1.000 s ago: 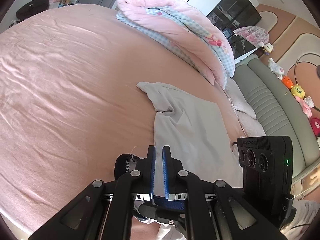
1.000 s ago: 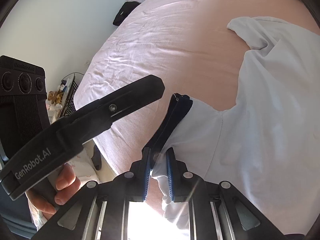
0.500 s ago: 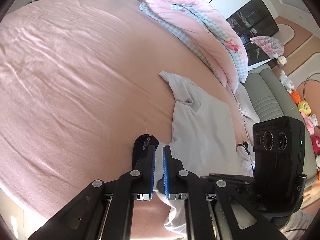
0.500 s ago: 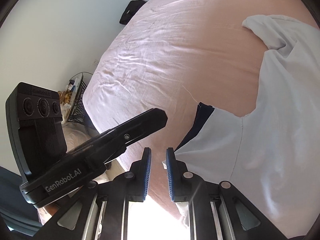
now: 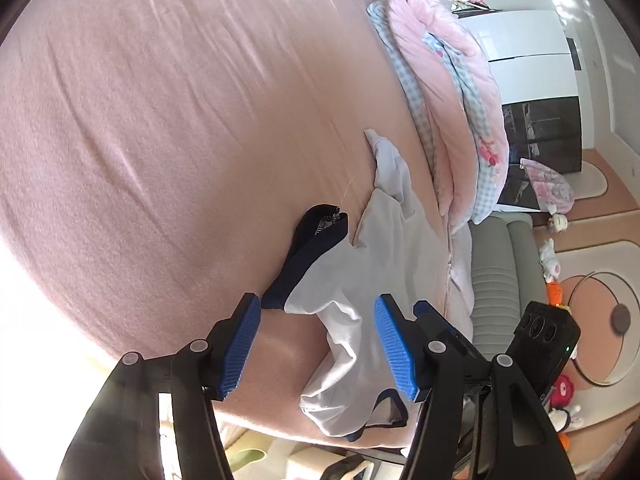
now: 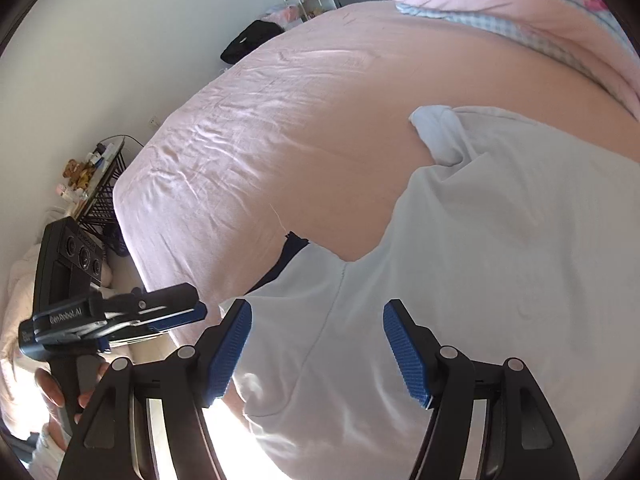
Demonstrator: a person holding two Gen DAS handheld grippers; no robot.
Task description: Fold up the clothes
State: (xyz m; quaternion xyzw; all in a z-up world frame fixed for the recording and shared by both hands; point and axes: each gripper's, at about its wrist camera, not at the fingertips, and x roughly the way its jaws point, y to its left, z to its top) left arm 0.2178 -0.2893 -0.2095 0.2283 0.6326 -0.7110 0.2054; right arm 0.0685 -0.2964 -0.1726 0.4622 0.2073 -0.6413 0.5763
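Observation:
A pale grey T-shirt point(image 5: 384, 248) point(image 6: 500, 264) with a dark navy sleeve cuff point(image 5: 308, 256) point(image 6: 280, 268) lies on the pink bed sheet point(image 5: 168, 132) point(image 6: 300, 128), part of it draped over the near bed edge. My left gripper point(image 5: 316, 346) is open just above the sleeve, nothing between its blue pads. My right gripper point(image 6: 318, 354) is open over the shirt's near part, also holding nothing. The left gripper point(image 6: 120, 316) also shows from the side at the left of the right wrist view, held by a hand point(image 6: 56, 392).
A rolled pink and blue-checked quilt point(image 5: 448, 92) point(image 6: 520, 4) lies along the far side of the bed. A grey-green padded headboard point(image 5: 500, 280) with plush toys stands beyond. A black wire shelf point(image 6: 100, 196) and a dark bag point(image 6: 252, 40) sit by the wall.
Both grippers, shut on the shirt's sleeve edge a second ago, have opened wide and let the fabric go. The shirt now rests on the bed and both views have swung.

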